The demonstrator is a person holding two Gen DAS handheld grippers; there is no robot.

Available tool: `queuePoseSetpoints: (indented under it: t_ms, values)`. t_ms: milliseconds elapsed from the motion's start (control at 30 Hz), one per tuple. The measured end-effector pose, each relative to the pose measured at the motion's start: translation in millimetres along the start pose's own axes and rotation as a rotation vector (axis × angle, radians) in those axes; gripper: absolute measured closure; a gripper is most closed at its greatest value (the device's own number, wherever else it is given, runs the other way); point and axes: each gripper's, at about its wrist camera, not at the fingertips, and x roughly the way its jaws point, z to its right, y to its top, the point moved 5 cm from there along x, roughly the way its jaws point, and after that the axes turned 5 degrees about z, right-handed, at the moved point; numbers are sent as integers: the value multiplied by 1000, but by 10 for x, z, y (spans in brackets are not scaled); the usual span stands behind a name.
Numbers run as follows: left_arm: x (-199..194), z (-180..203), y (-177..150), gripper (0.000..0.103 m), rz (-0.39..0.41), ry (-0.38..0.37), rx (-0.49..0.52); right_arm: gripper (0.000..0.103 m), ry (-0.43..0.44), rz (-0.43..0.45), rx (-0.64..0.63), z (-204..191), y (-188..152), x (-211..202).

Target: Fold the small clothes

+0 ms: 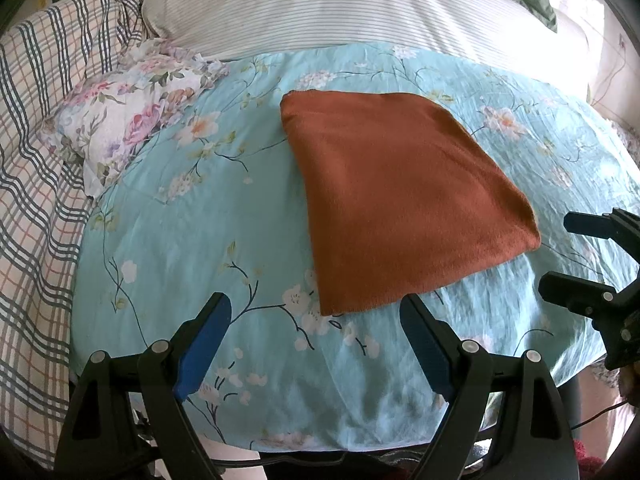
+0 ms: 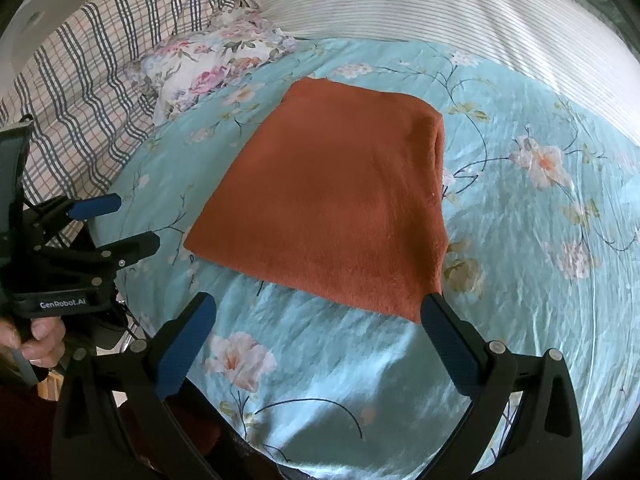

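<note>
Floral bedspread (image 1: 160,248), both tongs (image 1: 316,312) (image 2: 320,312) poised agape

a teal floral sheet (image 1: 168,240) covers the bed, with a flowered pillow (image 1: 120,120), plaid blanket (image 1: 36,160) and striped pillow (image 1: 320,4) behind.

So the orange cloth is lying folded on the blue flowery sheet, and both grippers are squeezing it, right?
Not quite. The orange cloth does lie folded on the blue flowery sheet, but neither gripper squeezes it. The left gripper and right gripper both stand open just short of its near edge, as each wrist view shows.
</note>
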Motion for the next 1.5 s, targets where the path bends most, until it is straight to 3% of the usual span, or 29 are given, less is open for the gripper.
queuePoseSetpoints:
  t_ms: [1500]
  values:
    - [167, -5, 169, 15, 7, 5, 19, 1, 11, 11, -4, 43, 208, 153]
